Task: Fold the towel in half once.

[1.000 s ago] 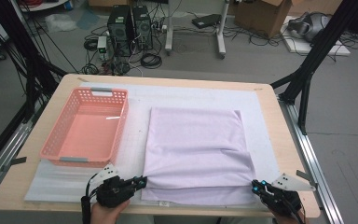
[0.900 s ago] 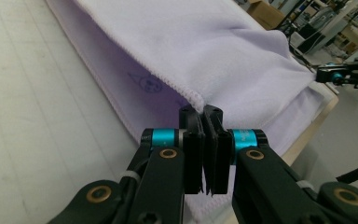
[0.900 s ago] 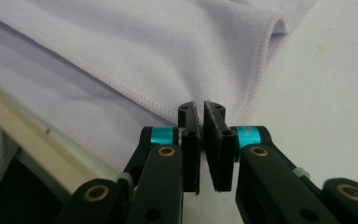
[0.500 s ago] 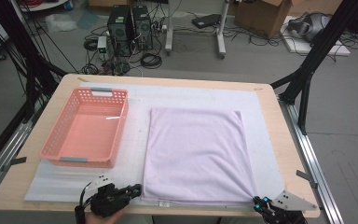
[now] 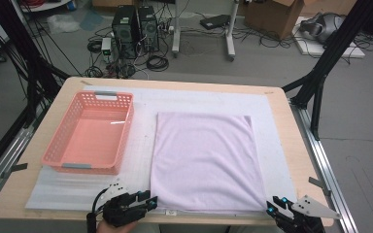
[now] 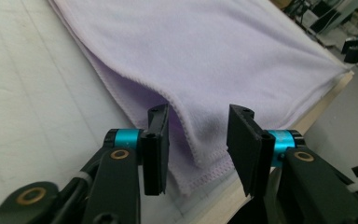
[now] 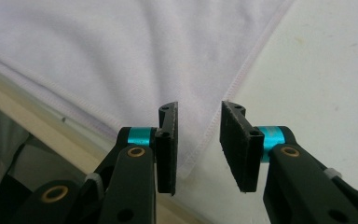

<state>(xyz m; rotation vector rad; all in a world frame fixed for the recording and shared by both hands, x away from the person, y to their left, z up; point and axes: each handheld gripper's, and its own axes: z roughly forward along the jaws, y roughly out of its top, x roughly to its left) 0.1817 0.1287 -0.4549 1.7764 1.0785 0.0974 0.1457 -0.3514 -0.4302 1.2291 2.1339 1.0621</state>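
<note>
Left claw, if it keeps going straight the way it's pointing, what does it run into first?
Most likely the lilac towel: the left claw, jaws just opened, has the towel's folded near corner between them, apparently untouched. How close it sits is hard to judge.

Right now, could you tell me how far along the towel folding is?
Done: the towel lies folded over and flat on the table. In hand: both grippers, left and right, have just been opening, the near corners loose between their jaws. Left, probably: further folding, perhaps into the basket.

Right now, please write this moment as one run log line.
left gripper: opening, off towel corner | right gripper: opening, corner released | towel: flat, folded | basket: empty
</note>
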